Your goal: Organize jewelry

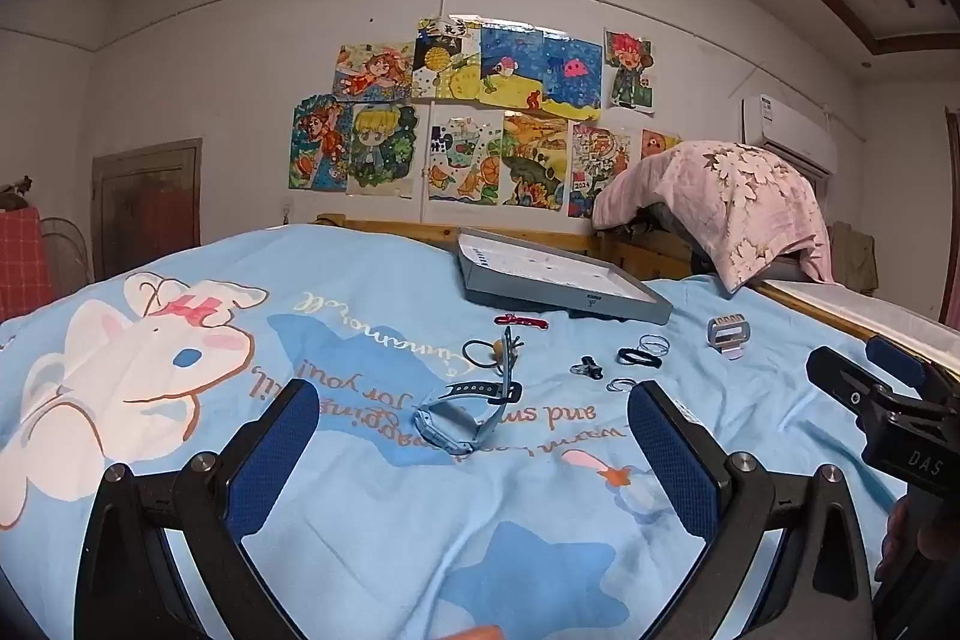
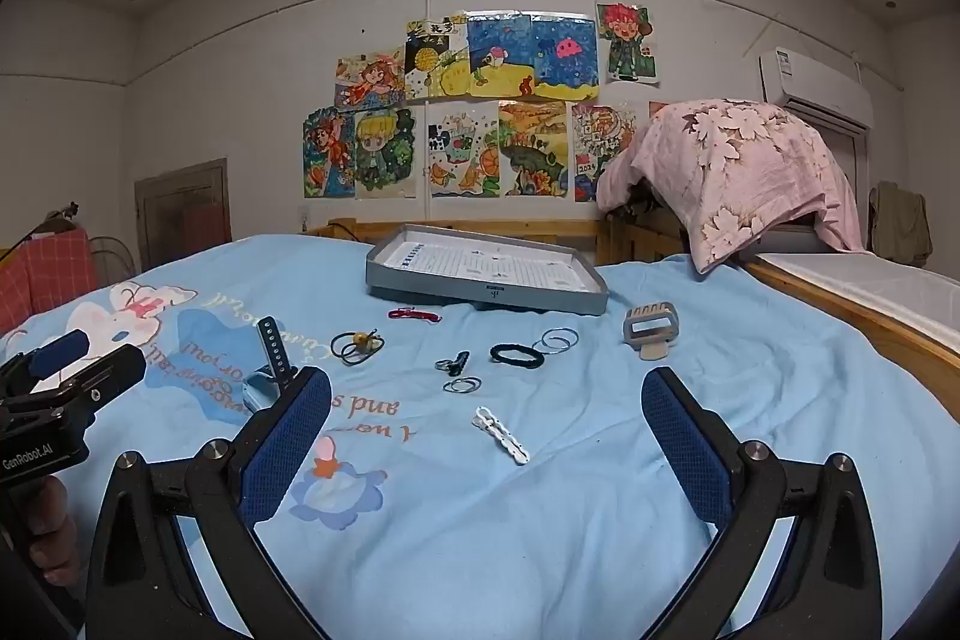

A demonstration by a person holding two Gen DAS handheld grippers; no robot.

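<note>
Nothing had been gathered yet, by the look of it: the task stood at its opening step, every piece loose on the blue bed sheet (image 2: 750, 400) and the grey tray (image 2: 486, 293) at the upper centre of the frame apparently holding no jewelry. At the left of the right-wrist view lay the blue watch (image 2: 270, 370), its strap standing up, beside the left gripper (image 1: 474, 436), whose jaws were spread wide and held nothing. Moving rightward came the black hair tie with a bead (image 2: 355, 345), the red clip (image 2: 414, 314) just in front of the tray, a small black clip (image 2: 453, 363), thin rings (image 2: 462, 385), the white clip (image 2: 503, 435), a black hair band (image 2: 516, 355), silver bangles (image 2: 558, 340), and the grey comb clip (image 2: 651, 329). The right gripper (image 2: 486, 430) likewise hung released and empty, the white clip between its fingers' line. The next move probably called for lowering one gripper over a nearby piece, closing gently, and carrying it up to the tray.
</note>
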